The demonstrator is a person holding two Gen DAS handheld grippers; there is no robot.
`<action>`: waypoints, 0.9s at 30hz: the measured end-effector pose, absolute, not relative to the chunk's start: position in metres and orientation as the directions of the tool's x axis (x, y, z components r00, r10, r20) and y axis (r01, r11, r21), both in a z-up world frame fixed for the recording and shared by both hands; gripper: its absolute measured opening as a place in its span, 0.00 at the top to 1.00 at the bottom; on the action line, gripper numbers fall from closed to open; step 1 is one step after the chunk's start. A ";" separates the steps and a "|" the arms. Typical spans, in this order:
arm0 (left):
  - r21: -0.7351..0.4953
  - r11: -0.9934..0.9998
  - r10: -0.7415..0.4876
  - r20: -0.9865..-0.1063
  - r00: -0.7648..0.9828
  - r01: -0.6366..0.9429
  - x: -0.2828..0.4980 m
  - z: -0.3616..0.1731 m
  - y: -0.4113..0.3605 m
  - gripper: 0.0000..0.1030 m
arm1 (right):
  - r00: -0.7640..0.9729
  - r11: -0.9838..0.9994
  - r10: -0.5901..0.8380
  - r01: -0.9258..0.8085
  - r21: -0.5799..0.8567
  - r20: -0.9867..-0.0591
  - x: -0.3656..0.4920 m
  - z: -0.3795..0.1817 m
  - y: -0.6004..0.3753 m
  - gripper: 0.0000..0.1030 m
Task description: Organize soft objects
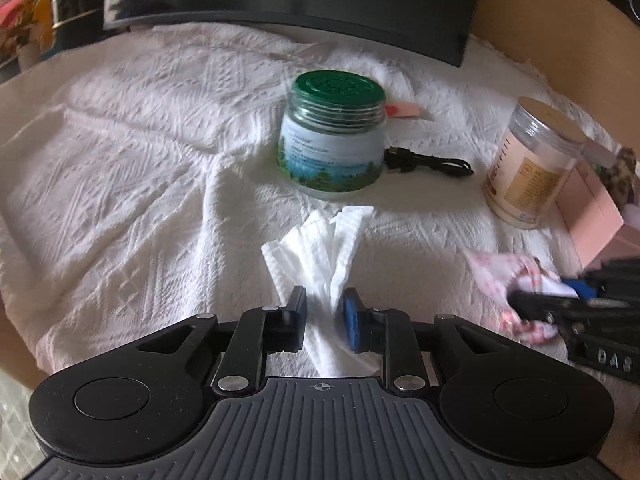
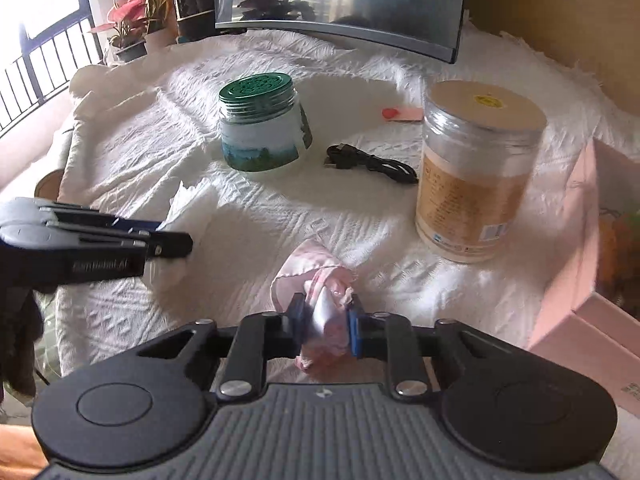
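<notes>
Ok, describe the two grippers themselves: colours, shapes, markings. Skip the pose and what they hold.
Both match: the left gripper and right gripper each have a grey ribbed body with a small cross mark at its front edge, flanked by two round black discs. Black link arms with silver pins carry the fingers, one of which has a blue pad. White lettering runs along each gripper's side, too blurred to read. No cables or sleeves show.

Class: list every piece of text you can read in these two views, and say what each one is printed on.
"DAS": on the right hand-held gripper, rest cut off.
Green-lid jar label: too blurred to read.
Tall jar label: too small to read.
Left hand-held gripper side lettering: blurred, unreadable.
</notes>
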State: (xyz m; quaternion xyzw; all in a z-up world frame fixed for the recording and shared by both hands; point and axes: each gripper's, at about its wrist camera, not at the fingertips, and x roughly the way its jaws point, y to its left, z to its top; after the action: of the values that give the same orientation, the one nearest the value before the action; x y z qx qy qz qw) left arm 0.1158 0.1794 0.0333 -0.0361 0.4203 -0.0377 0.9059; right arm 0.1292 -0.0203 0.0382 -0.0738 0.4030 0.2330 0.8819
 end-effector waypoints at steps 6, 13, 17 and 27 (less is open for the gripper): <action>-0.129 0.990 -0.066 -0.772 0.632 -0.054 0.116 0.034 0.185 0.75 | 0.566 0.885 0.324 -0.464 0.032 -0.758 0.125 0.034 -0.027 0.82; -0.176 0.982 -0.090 -0.759 0.644 -0.070 0.120 0.033 0.182 0.68 | 0.565 0.887 0.330 -0.460 0.043 -0.757 0.126 0.034 -0.027 0.82; -0.120 0.992 -0.067 -0.756 0.651 -0.037 0.120 0.032 0.176 0.79 | 0.566 0.890 0.332 -0.452 0.052 -0.754 0.119 0.038 -0.031 0.82; -0.145 0.971 -0.232 -0.751 0.619 0.188 0.103 0.035 0.169 0.89 | 0.624 0.921 0.289 -0.388 0.033 -0.726 0.082 0.075 -0.075 0.85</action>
State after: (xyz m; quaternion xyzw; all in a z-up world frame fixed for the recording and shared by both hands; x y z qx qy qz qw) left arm 0.1031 0.1695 0.0349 -0.0261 0.4207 -0.1169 0.8993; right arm 0.0818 -0.0753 0.0754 -0.0634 0.3906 0.1880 0.8989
